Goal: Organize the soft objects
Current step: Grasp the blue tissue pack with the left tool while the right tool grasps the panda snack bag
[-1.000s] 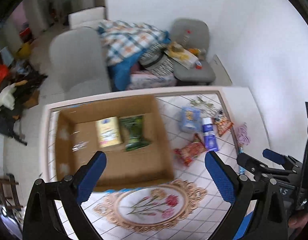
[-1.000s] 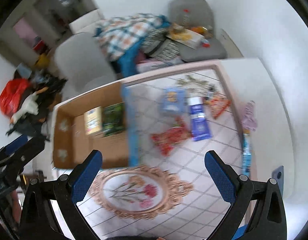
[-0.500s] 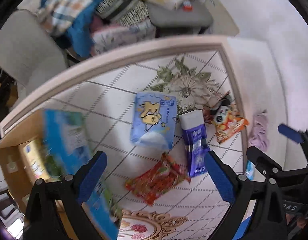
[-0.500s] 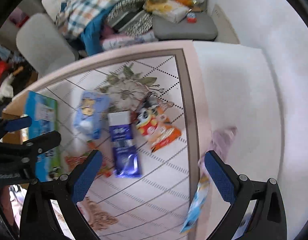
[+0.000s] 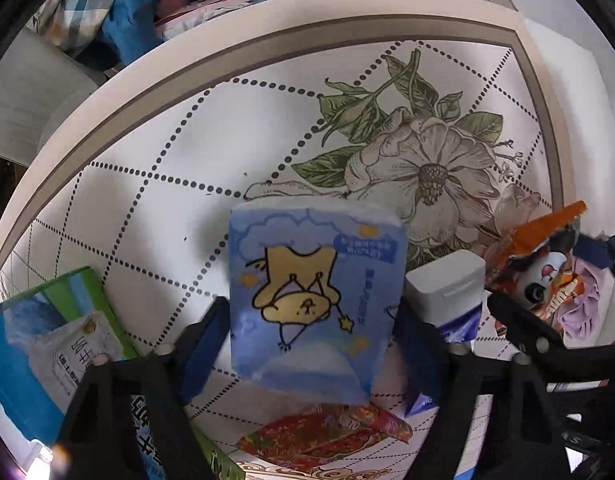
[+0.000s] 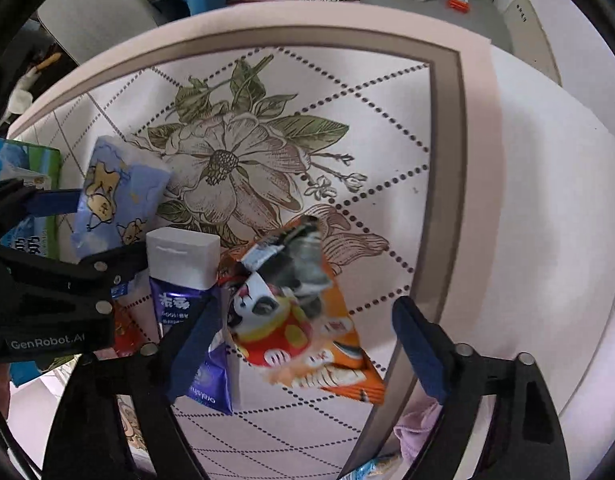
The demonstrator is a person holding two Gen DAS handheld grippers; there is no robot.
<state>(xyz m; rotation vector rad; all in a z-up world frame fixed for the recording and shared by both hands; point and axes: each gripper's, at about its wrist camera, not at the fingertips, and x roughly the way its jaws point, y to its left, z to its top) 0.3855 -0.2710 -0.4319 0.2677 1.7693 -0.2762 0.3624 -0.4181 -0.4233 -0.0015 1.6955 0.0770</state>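
A soft blue tissue pack (image 5: 313,300) with a yellow cartoon figure lies on the patterned table. My left gripper (image 5: 311,344) is open with its jaws on either side of the pack, close to its edges. The pack also shows in the right wrist view (image 6: 115,196), with the left gripper (image 6: 95,232) around it. My right gripper (image 6: 303,344) is open over an orange snack bag (image 6: 303,320) with a cartoon face. A purple tube with a white cap (image 6: 183,276) lies between the pack and the bag. A red snack packet (image 5: 327,436) lies below the tissue pack.
A blue-green carton (image 5: 47,348) stands at the left. A lilac cloth (image 6: 417,428) lies past the table mat's right border (image 6: 447,160). Chairs piled with clothes (image 5: 119,12) stand beyond the table's far edge.
Both grippers have dropped toward the table and moved right, away from the cardboard box. The left now straddles the tissue pack; the right now hangs over the orange snack bag.
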